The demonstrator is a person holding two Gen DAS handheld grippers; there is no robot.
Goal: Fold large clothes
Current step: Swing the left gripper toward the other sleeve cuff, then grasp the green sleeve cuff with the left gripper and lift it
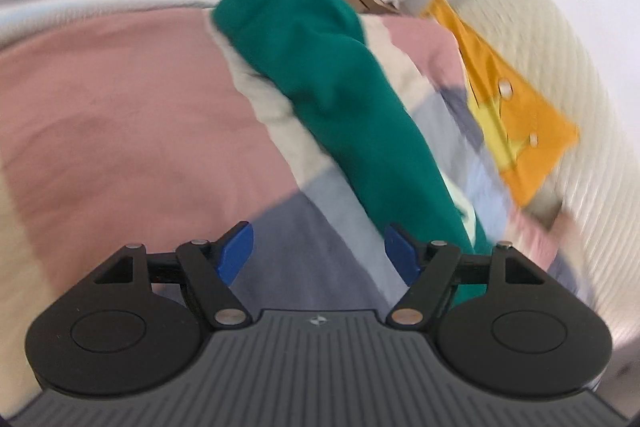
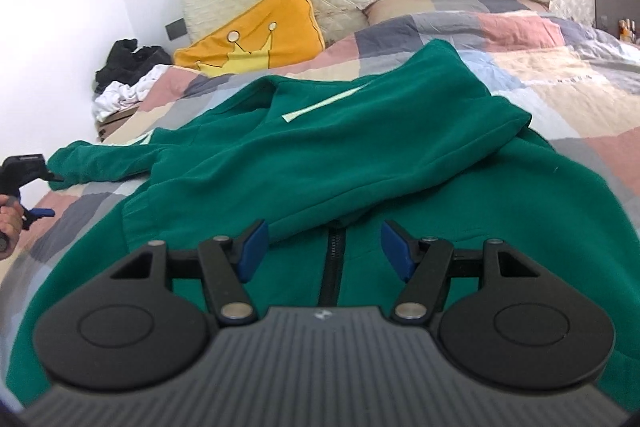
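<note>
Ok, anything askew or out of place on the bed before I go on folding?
The green jacket lies rumpled rather than flat: its upper part is flopped over the zip, and one sleeve trails off sideways. Nothing looks spilled or damaged.

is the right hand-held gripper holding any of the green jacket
No, the right hand-held gripper is open above the green jacket, with no cloth pinched between its blue pads.

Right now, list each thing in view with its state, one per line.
Left claw: open, nothing between the pads.
Right claw: open, empty, over the zipper.
Green jacket: spread on the bed, partly folded over itself, one sleeve stretched out.
Zipper: closed where it shows.
Yellow pillow: leaning on the headboard.
Clothes pile: heaped, unfolded, beside the bed.
</note>
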